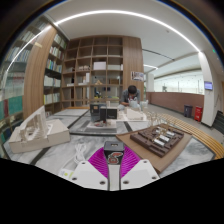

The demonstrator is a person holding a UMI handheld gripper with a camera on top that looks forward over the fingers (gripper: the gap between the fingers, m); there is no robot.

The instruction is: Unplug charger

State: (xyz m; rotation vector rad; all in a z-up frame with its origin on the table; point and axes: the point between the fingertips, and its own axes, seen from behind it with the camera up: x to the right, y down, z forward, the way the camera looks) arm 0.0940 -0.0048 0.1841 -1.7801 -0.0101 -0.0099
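My tool (pixel 113 160) sits low in front of me, its two white fingers (pixel 92 175) drawn close together, with the magenta pads (pixel 100 158) facing each other across a narrow gap. In that gap, right at the tips, is a small dark grey block with a reddish mark on top, which I take for the charger (pixel 114 146). Both pads seem to lie against its sides, so I read my tool as closed on it, though the contact itself is too small for me to be certain. I cannot make out any socket or cable.

Beyond the tips spreads a pale table (pixel 75 140). To my left on it lies a white model (pixel 38 136) of blocks and ramps. To my right sits a dark wooden tray (pixel 163 138) holding small light pieces set in rows. Straight ahead, further along the table, stands a dark boxy object (pixel 101 112) on a flat base.

Past that, a person (pixel 131 98) bends over the table's far end. Behind rises a tall wooden shelf (pixel 95 65) with open compartments holding books and boxes. Long curved ceiling lights (pixel 120 15) run overhead, and windows (pixel 180 82) line the right wall.
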